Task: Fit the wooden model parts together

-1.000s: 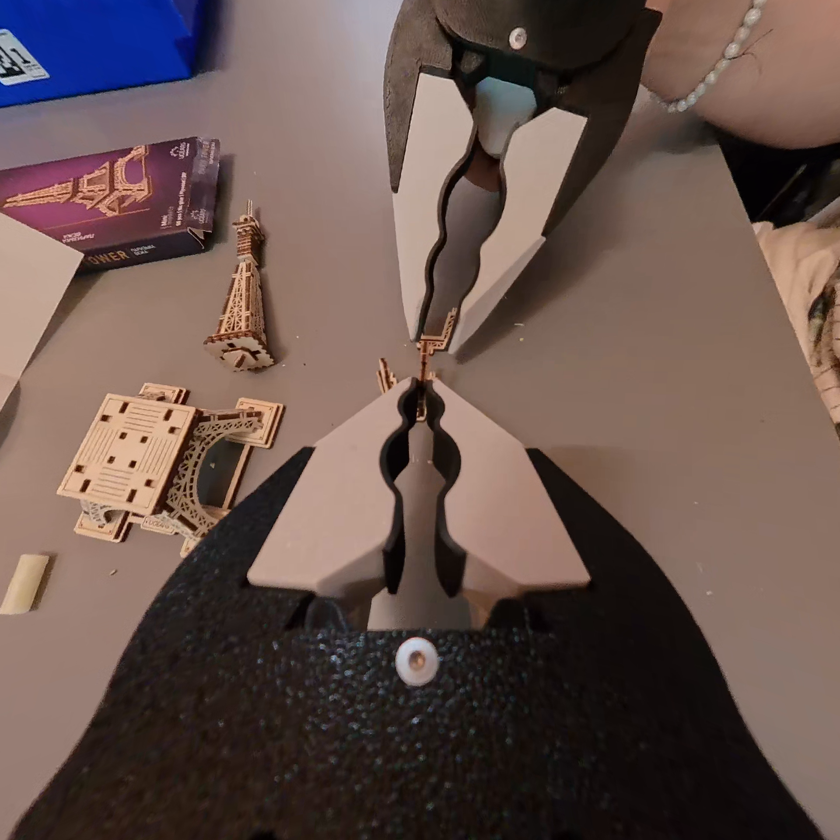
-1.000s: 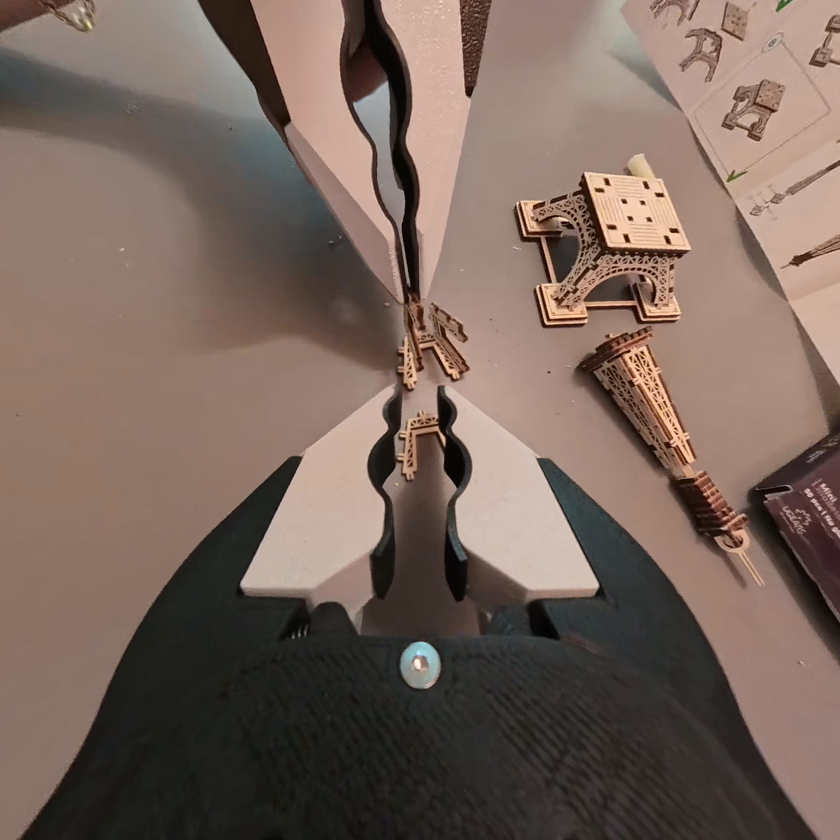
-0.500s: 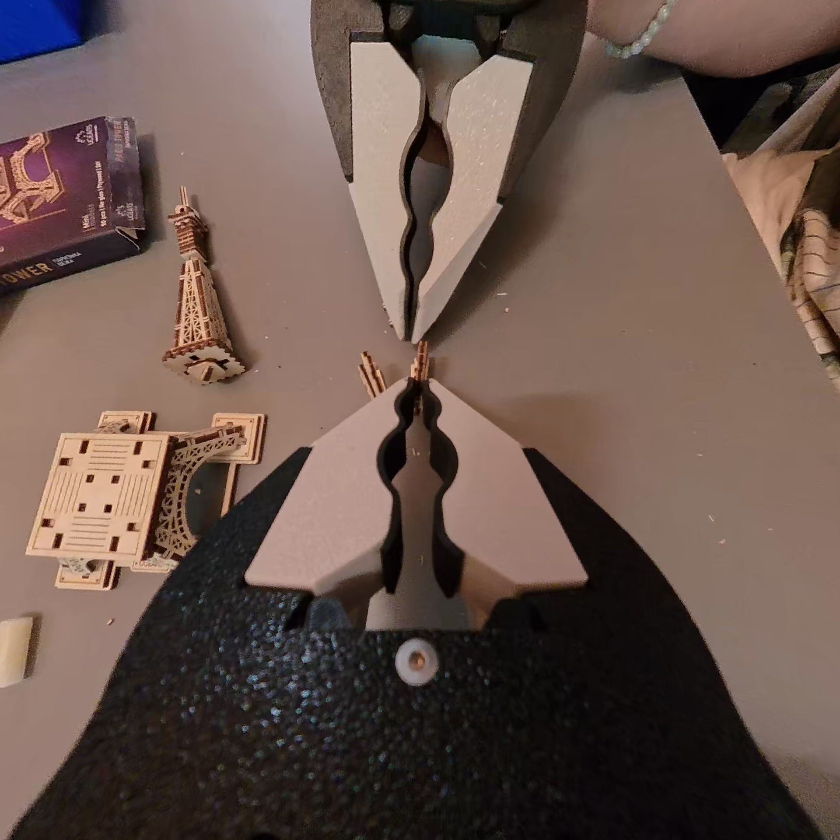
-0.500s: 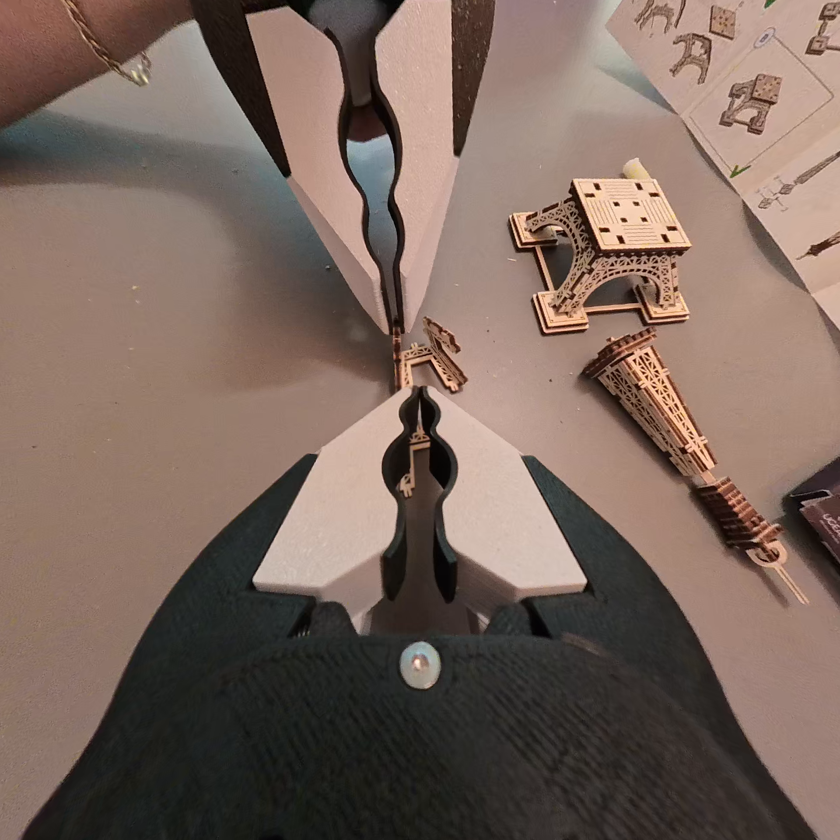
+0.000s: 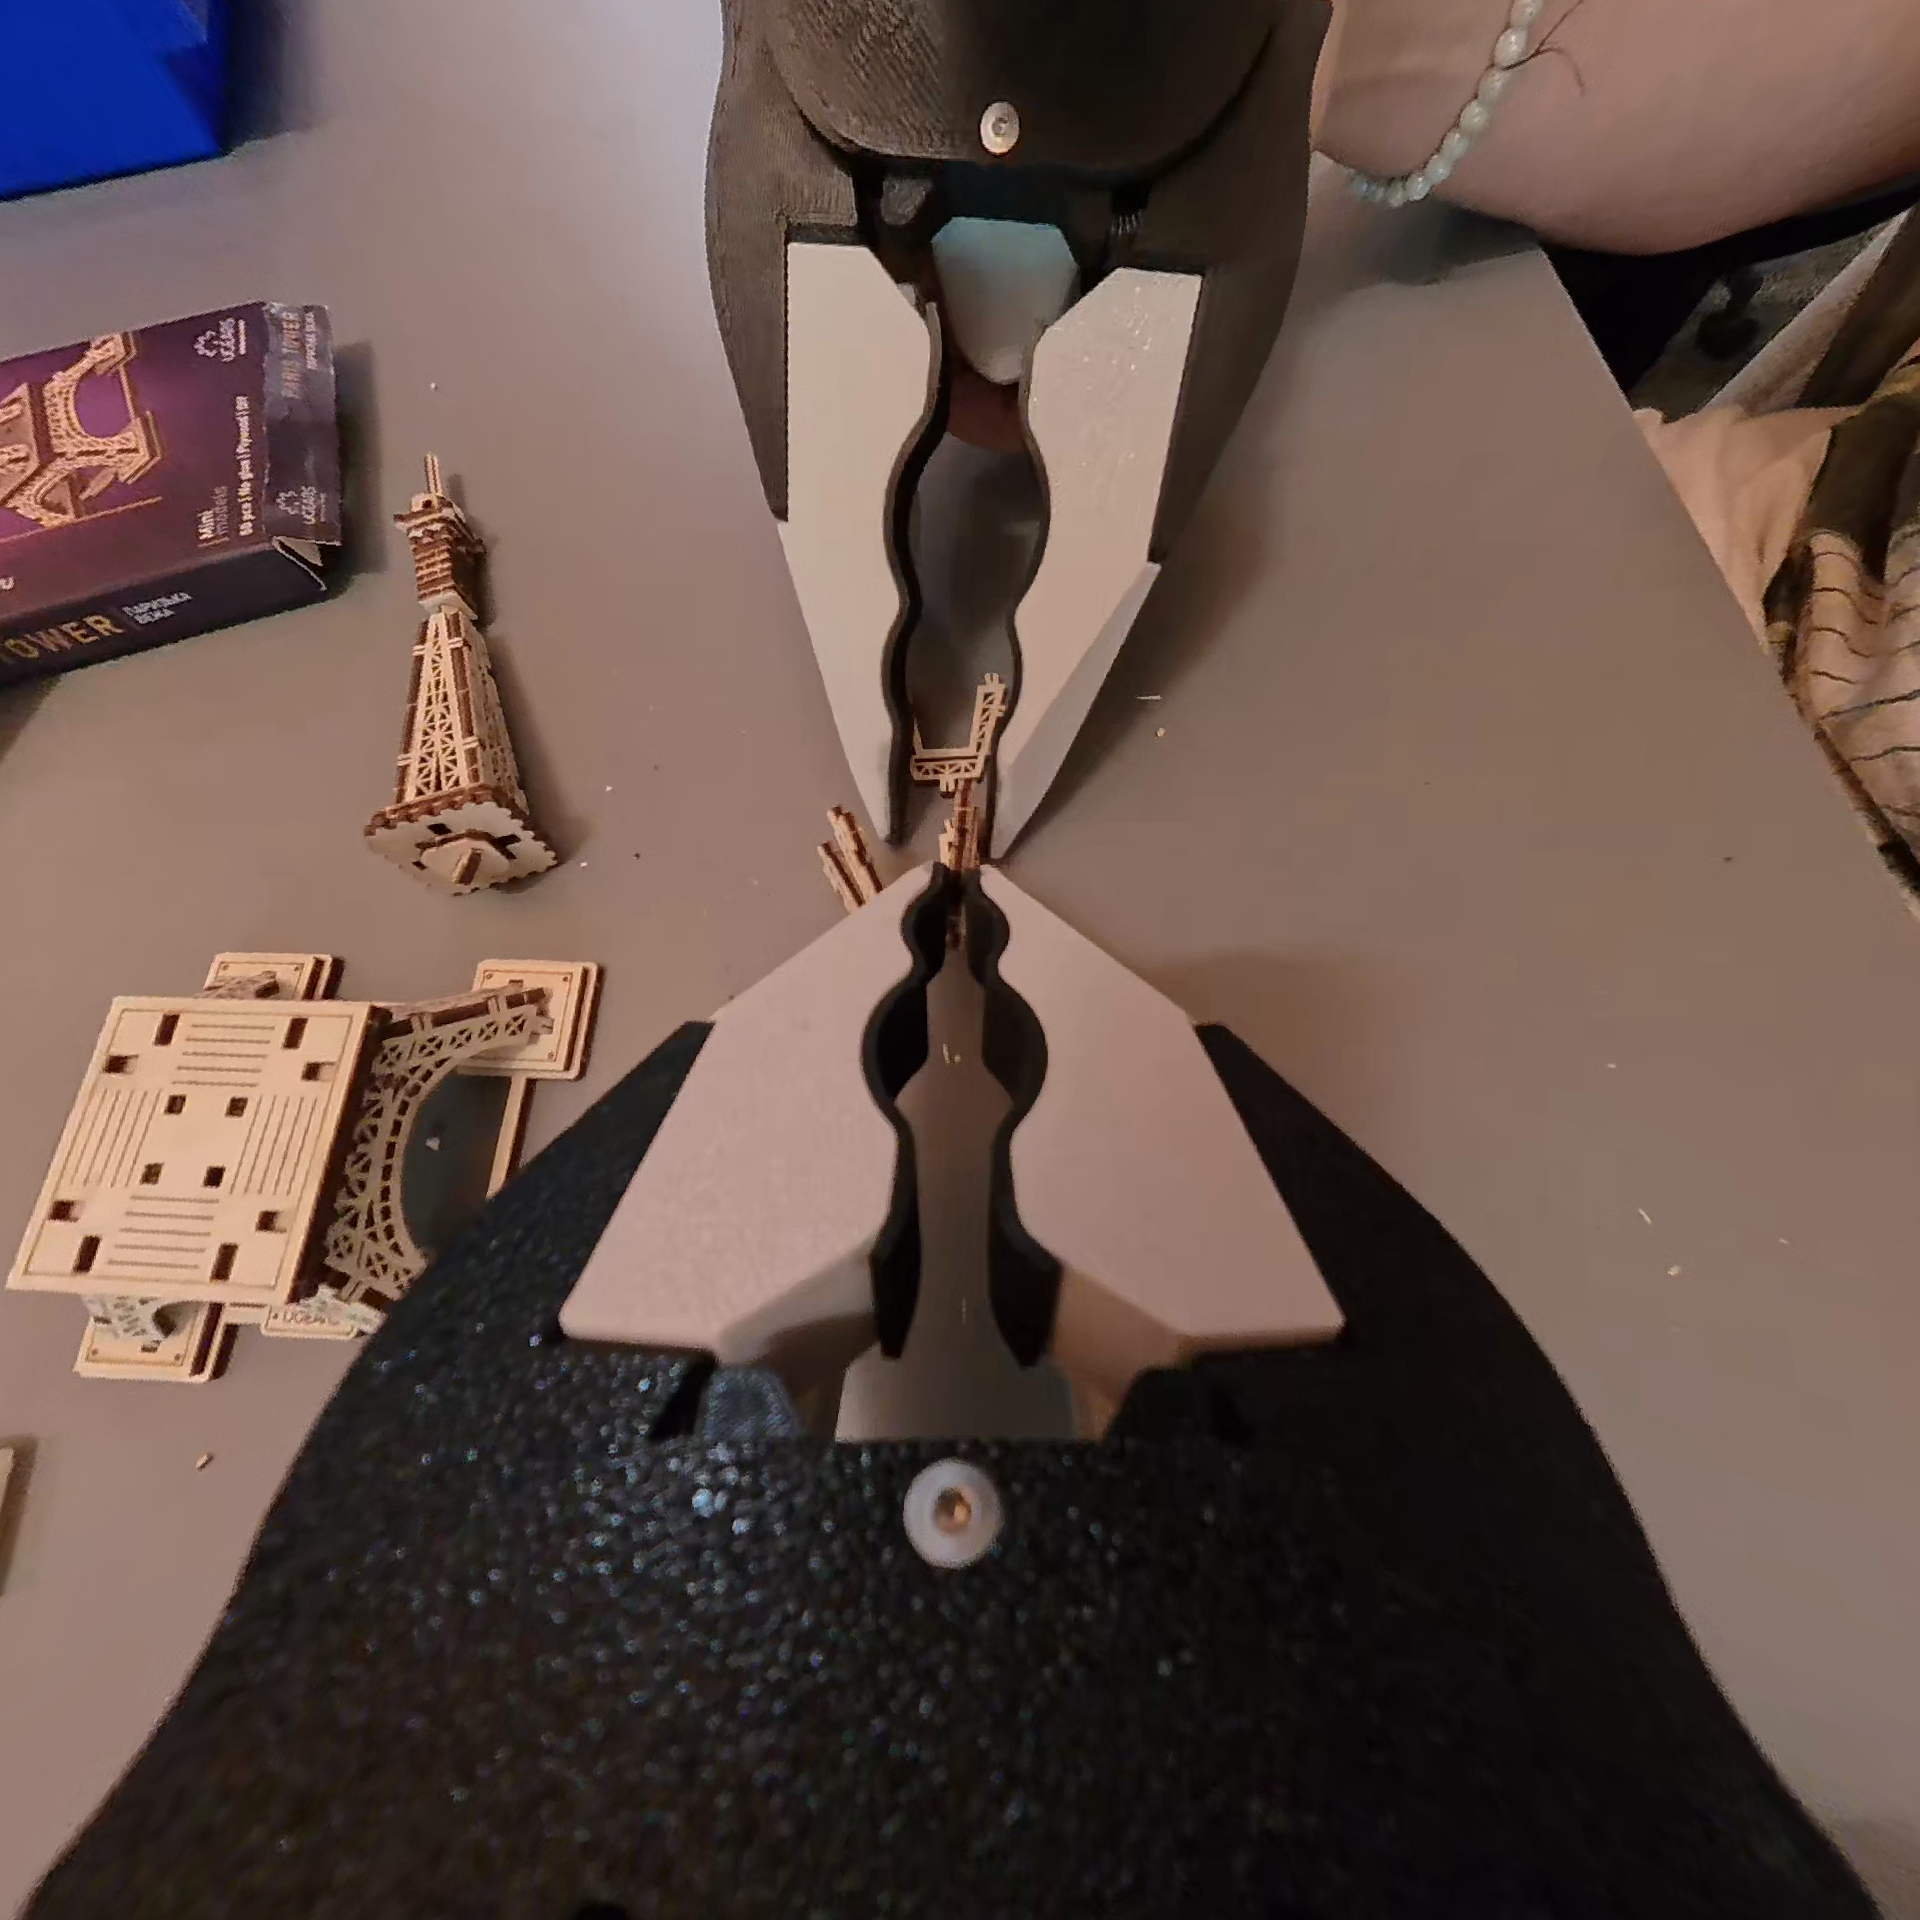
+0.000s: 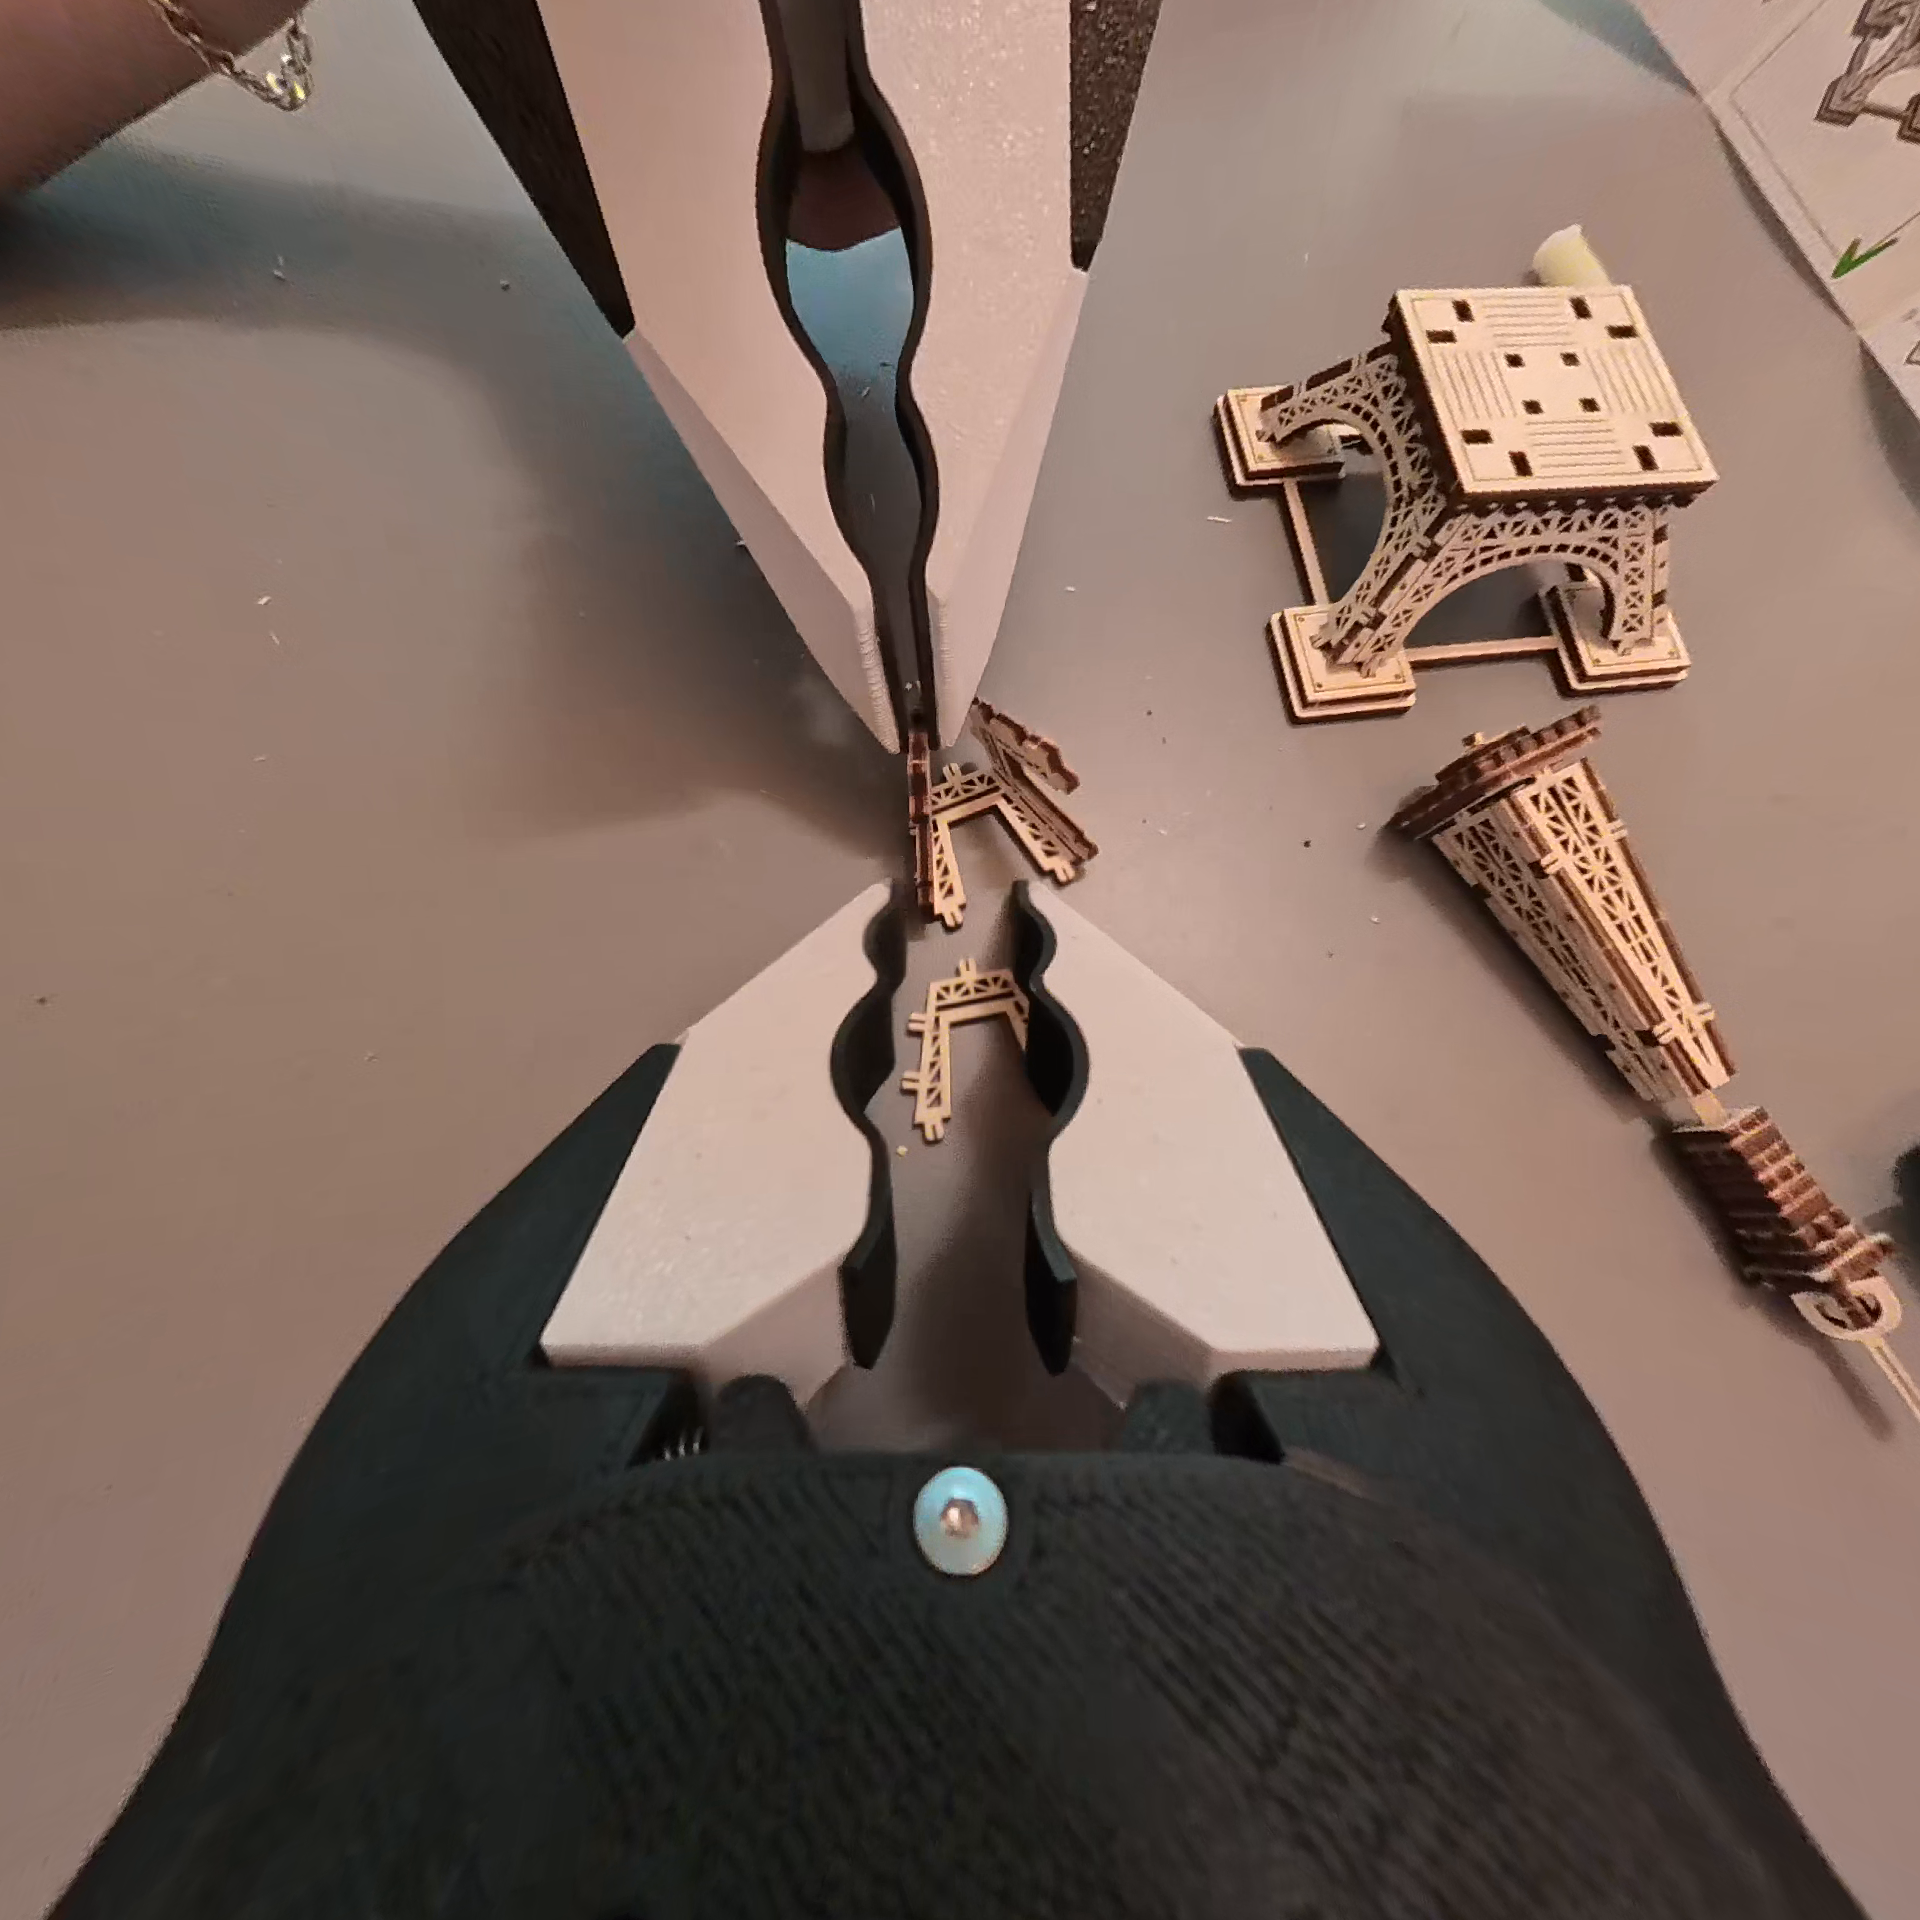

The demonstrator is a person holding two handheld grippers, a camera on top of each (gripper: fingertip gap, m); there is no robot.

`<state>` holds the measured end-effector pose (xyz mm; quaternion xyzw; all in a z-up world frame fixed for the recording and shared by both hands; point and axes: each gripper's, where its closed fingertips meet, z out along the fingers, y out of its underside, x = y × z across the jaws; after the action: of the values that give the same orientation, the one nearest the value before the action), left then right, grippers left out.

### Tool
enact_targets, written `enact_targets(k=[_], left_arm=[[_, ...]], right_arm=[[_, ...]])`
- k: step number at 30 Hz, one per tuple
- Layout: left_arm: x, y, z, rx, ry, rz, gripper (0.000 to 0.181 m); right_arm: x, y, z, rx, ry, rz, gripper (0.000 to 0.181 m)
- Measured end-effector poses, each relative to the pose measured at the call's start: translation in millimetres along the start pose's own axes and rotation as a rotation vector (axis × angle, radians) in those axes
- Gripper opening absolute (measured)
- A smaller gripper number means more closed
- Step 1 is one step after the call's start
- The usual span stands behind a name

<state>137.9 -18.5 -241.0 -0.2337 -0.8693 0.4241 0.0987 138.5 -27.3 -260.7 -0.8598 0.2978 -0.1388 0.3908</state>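
My left gripper (image 5: 953, 902) is shut on a small wooden lattice assembly (image 5: 961, 844) that rests on the grey table; it also shows from above in the right wrist view (image 6: 916, 740), with the assembly (image 6: 997, 821) sticking out below its tips. My right gripper (image 6: 956, 896) is open, facing the left one tip to tip. A small flat arch piece (image 6: 961, 1039) lies loose on the table between its fingers. In the left wrist view the right gripper (image 5: 948, 844) comes in from the top, with the arch piece (image 5: 956, 748) between its fingers.
A wooden tower base (image 5: 197, 1153) (image 6: 1475, 499) and a tower spire (image 5: 452, 707) (image 6: 1558, 914) lie to one side. A purple box (image 5: 156, 468) and a blue box (image 5: 94, 83) sit beyond. An instruction sheet (image 6: 1829, 135) is at the far right. The table edge (image 5: 1704, 499) runs close by. Both grippers' tips are close together, under 4 cm apart.
Half a second ago my right gripper was shut on the arch piece; it has now opened and the piece lies between its fingers. My left gripper stays shut on the assembly.
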Motion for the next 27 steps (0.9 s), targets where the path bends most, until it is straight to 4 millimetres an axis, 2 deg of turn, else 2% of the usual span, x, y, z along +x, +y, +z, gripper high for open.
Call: enact_targets(k=[4,7,22,27], left_arm=[[-0.4,-0.3,0.1,0.007,-0.014,-0.006,0.001],[-1.9,-0.9,0.8,0.017,-0.033,-0.008,0.001],[-2.7,-0.9,0.7,-0.032,-0.071,0.008,0.001],[-2.5,6.9,-4.8,-0.105,-0.110,0.018,0.008]], right_arm=[[1.4,-3.7,-2.4,0.027,-0.011,0.004,0.015],[-2.8,-8.4,-8.0,0.069,-0.047,-0.002,0.000],[-2.2,-8.5,-5.2,0.057,0.001,-0.114,0.000],[-0.3,-9.1,-4.2,0.068,0.013,-0.114,0.000]])
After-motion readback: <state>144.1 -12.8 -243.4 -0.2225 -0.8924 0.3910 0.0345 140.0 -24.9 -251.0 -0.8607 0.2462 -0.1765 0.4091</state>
